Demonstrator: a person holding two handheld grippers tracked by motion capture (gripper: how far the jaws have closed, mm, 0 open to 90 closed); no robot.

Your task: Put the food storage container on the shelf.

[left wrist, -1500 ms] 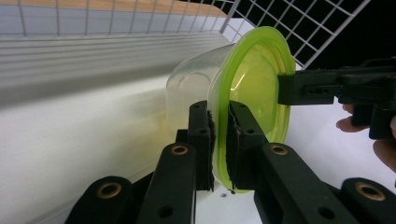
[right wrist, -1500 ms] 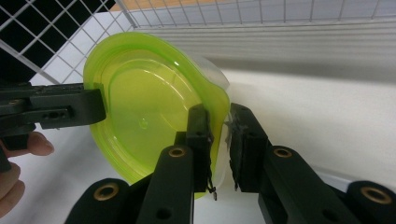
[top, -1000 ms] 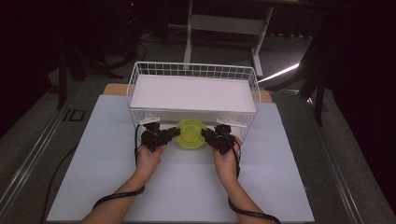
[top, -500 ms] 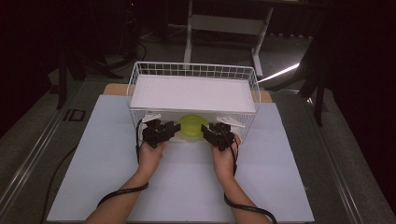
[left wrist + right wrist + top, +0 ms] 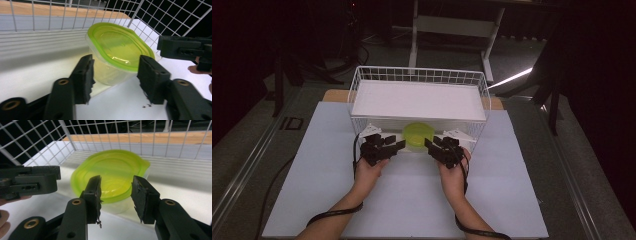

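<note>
Forearms are reaching in from the near edge, the left gripper (image 5: 388, 145) and right gripper (image 5: 438, 148) flanking a green-lidded container (image 5: 419, 136) without clasping it, fingers (image 5: 85, 77) apart. It is sitting on the desk (image 5: 312, 190) against the wire basket's (image 5: 419, 75) near wall.

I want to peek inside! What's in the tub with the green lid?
The tub has a clear wall, and through it nothing shows but a yellowish tint. The green lid covers the top and glares, so anything small or flat on the bottom could be missed.
</note>
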